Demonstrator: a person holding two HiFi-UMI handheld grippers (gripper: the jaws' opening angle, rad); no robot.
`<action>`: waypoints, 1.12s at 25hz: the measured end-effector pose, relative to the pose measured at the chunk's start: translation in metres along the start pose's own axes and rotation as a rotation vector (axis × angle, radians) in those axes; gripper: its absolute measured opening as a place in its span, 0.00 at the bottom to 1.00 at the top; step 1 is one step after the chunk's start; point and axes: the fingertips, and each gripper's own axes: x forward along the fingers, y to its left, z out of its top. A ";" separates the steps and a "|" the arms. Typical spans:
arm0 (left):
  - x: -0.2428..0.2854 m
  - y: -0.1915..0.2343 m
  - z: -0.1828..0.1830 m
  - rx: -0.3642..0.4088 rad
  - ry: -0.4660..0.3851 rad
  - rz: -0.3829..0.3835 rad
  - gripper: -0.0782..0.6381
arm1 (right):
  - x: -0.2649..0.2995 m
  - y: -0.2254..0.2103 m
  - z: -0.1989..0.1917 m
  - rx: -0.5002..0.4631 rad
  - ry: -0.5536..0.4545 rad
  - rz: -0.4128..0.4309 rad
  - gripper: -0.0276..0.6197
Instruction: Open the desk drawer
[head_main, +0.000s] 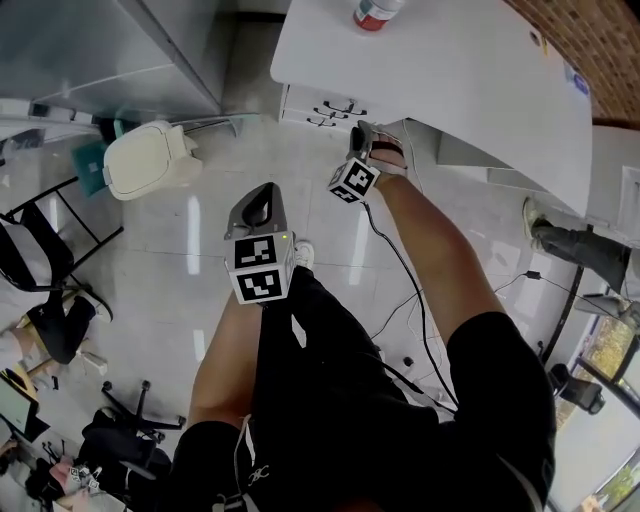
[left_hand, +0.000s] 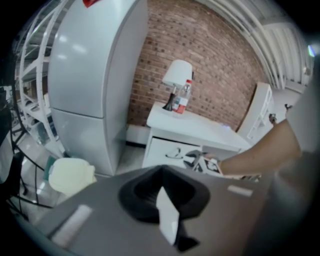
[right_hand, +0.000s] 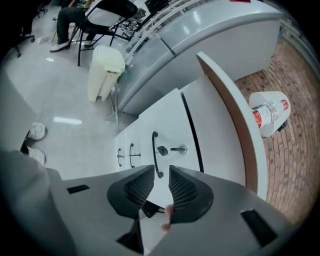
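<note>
At twelve o'clock of the right gripper (right_hand: 161, 172), spread fingers (right_hand: 137, 189) flank the drawer handle (right_hand: 154, 147); they should close squarely, then pull straight. Left gripper (left_hand: 162, 189) fingers pressed together, empty.

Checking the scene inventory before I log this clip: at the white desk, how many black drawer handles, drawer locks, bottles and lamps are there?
Black curved drawer handles: 3
Silver drawer lock: 1
Clear red-labelled bottle: 1
White-shaded lamp: 1
Total: 6
</note>
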 end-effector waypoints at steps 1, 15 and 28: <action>0.002 0.001 -0.003 -0.001 0.006 0.004 0.11 | 0.007 0.002 -0.002 -0.017 0.008 -0.005 0.14; 0.017 0.019 -0.025 0.019 0.071 0.032 0.11 | 0.071 0.017 -0.006 -0.142 0.075 -0.037 0.16; 0.009 0.017 -0.038 0.032 0.088 0.021 0.11 | 0.063 0.016 -0.005 -0.192 0.106 -0.058 0.06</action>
